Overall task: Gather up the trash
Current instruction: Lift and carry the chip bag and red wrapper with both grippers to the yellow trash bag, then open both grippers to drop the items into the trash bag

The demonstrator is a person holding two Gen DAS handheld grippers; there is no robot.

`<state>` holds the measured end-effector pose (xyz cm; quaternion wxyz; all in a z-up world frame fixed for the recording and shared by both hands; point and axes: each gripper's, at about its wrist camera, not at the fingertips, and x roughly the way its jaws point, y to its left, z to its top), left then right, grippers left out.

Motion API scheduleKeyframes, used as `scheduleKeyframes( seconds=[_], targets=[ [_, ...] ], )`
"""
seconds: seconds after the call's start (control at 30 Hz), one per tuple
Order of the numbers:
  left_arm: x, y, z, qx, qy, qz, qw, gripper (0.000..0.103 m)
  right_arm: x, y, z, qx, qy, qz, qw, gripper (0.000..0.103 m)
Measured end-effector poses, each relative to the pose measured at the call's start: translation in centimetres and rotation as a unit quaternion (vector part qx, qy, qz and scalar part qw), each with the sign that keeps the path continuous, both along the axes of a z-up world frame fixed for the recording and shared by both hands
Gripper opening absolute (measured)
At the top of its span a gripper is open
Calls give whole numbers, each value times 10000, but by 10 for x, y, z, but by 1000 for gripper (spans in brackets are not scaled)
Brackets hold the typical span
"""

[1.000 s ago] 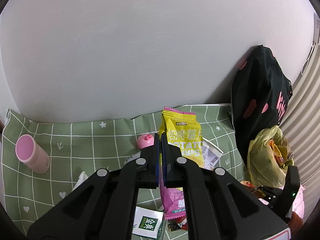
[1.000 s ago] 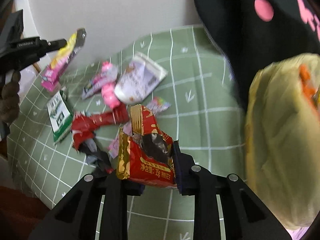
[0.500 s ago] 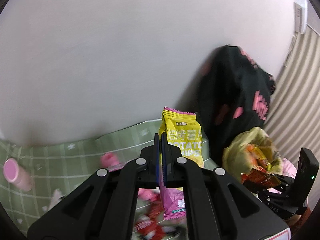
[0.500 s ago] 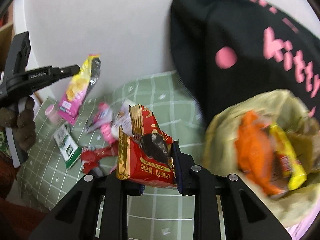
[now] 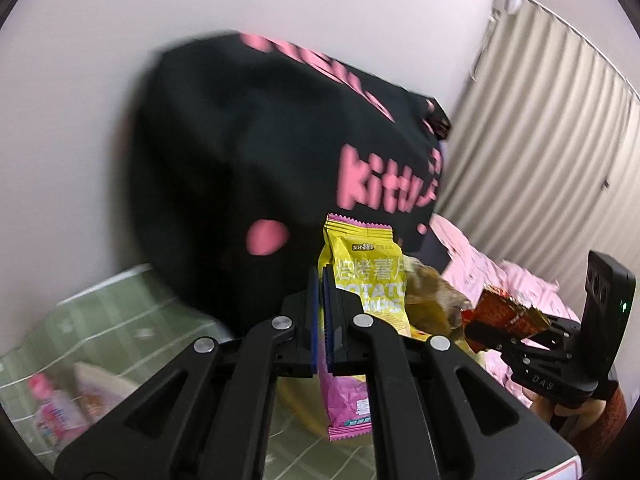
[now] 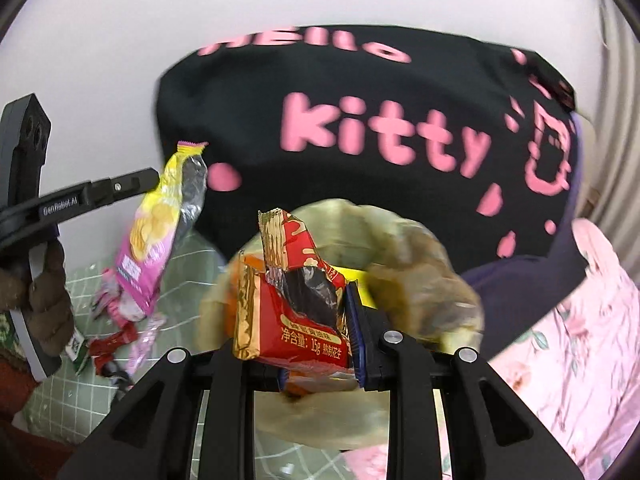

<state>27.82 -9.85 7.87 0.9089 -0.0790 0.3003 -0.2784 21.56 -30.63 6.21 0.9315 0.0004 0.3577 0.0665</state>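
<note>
Right gripper [image 6: 316, 340] jaws clamped on the torn red peanut wrapper [image 6: 296, 300], poised just above the yellowish trash bag [image 6: 416, 280]; best lowered into the mouth before letting go. Left gripper [image 5: 320, 320] jaws pinched on the yellow-pink chip packet [image 5: 364, 280], close behind; next in, clear of the far black Kitty bag [image 6: 360, 128].

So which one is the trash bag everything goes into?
Find the big black fabric bag with pink "kitty" lettering against the wall. In front of it sits a crumpled, translucent yellowish plastic bag, mouth open, orange and yellow wrappers showing inside. It is the only soft, see-through sack there.
</note>
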Motion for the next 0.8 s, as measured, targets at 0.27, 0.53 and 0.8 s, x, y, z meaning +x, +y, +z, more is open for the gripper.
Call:
scheduleKeyframes(
  seconds=[0.27, 0.53, 0.8],
  targets=[
    [20, -47, -33, 374, -105, -76, 9992, 2, 18, -34, -18, 126, 203, -113, 9997, 23],
    [35, -107, -82, 937, 314, -656, 9929, 2, 41, -52, -40, 182, 467, -67, 9987, 23],
    [49, -90, -72, 422, 784, -830, 9926, 8, 52, -45, -49, 132, 504, 120, 9986, 26]
  ],
)
